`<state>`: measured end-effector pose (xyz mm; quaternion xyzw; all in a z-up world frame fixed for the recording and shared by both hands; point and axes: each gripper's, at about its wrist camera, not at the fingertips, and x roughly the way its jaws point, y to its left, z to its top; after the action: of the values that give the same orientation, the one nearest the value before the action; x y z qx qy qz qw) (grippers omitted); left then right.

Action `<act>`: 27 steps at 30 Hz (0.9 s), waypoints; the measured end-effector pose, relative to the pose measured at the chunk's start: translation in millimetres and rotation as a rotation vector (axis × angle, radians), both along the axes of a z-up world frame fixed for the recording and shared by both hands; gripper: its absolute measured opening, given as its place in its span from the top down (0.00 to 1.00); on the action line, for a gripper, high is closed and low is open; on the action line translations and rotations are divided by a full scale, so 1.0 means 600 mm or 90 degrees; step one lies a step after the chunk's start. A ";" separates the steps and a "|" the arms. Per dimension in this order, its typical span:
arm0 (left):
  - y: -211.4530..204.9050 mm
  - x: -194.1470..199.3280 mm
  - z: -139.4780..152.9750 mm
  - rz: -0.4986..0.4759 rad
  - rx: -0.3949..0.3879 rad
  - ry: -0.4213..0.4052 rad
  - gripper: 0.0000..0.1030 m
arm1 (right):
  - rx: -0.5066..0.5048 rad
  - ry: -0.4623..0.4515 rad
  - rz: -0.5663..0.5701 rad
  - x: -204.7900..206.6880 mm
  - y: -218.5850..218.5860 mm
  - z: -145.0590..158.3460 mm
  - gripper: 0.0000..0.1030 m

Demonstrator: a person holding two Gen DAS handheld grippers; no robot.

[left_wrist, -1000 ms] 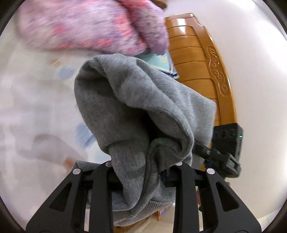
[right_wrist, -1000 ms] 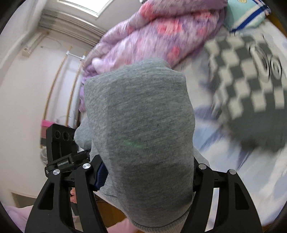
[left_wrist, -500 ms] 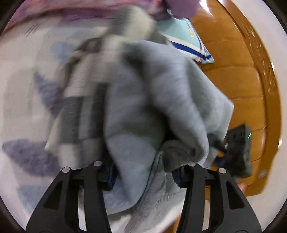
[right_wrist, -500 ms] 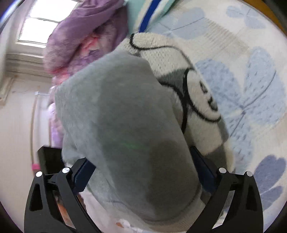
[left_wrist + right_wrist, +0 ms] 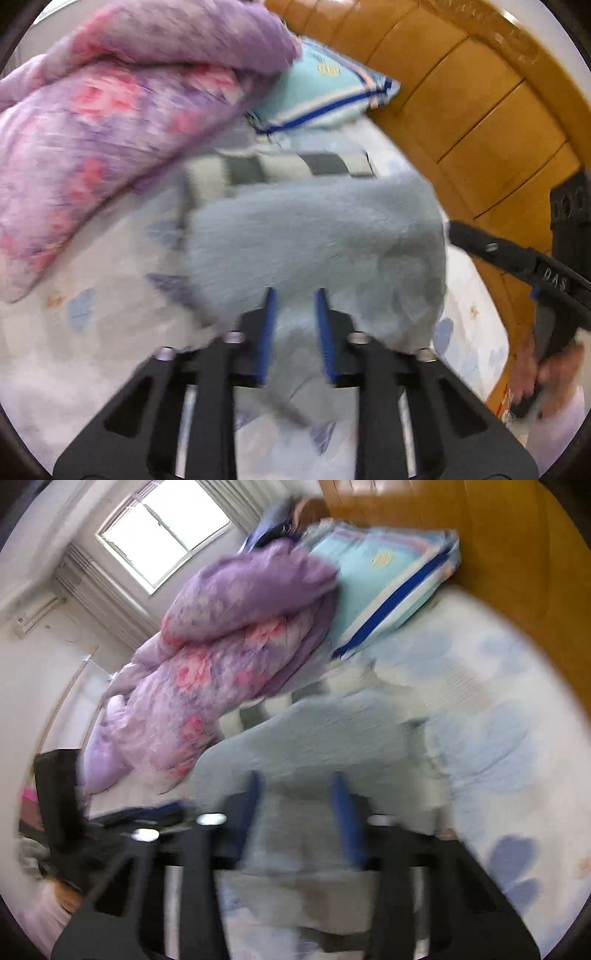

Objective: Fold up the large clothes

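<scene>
A folded grey sweater (image 5: 317,236) lies on the bed sheet, on top of a grey-and-white checked garment (image 5: 280,166). My left gripper (image 5: 293,295) is open and empty just in front of the sweater's near edge. The sweater also shows in the right wrist view (image 5: 314,734), blurred. My right gripper (image 5: 295,779) is open and empty at its near edge. The right gripper's finger shows at the right of the left wrist view (image 5: 517,258), beside the sweater.
A purple and pink floral quilt (image 5: 122,110) is heaped at the back left. A light-blue striped pillow (image 5: 325,96) lies by the wooden headboard (image 5: 480,110), which runs along the right. The white sheet with blue flowers (image 5: 498,720) lies around the clothes. A window (image 5: 162,535) is behind.
Both grippers carried the grey sweater over and down onto the checked garment, then let it go. Both jaws now stand open and pulled back from the cloth.
</scene>
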<state>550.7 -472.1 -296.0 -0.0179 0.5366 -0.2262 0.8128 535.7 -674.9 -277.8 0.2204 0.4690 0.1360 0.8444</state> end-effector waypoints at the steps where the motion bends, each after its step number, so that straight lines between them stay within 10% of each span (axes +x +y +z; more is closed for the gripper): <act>1: -0.027 0.021 -0.035 0.009 0.007 0.017 0.89 | -0.052 0.035 -0.023 0.023 0.009 -0.027 0.82; 6: -0.038 0.025 -0.074 0.063 0.022 0.069 0.91 | 0.033 0.118 -0.126 0.032 -0.004 -0.045 0.86; 11: -0.020 -0.079 -0.106 0.048 0.048 0.094 0.91 | -0.114 0.198 -0.088 -0.077 0.045 -0.083 0.81; 14: -0.006 -0.095 -0.131 0.074 0.029 0.150 0.89 | -0.069 0.241 -0.130 -0.098 0.030 -0.134 0.83; 16: 0.011 -0.114 -0.091 0.093 0.026 0.134 0.70 | -0.051 0.219 -0.146 -0.124 0.031 -0.098 0.81; 18: 0.019 -0.135 -0.050 0.087 0.074 0.090 0.31 | -0.036 0.180 -0.151 -0.161 0.040 -0.051 0.79; 22: 0.059 -0.180 0.043 0.079 0.052 0.072 0.31 | -0.045 0.146 -0.152 -0.226 0.084 0.053 0.59; 24: 0.083 -0.195 0.087 0.094 0.065 0.058 0.31 | -0.058 0.114 -0.152 -0.259 0.104 0.106 0.24; 27: 0.123 -0.236 0.173 0.101 0.060 0.013 0.28 | -0.098 0.043 -0.149 -0.321 0.141 0.206 0.15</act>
<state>409.0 -398.4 -191.9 -0.0240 0.5517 -0.1355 0.8226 342.8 -590.2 -154.1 0.2128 0.4773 -0.0074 0.8525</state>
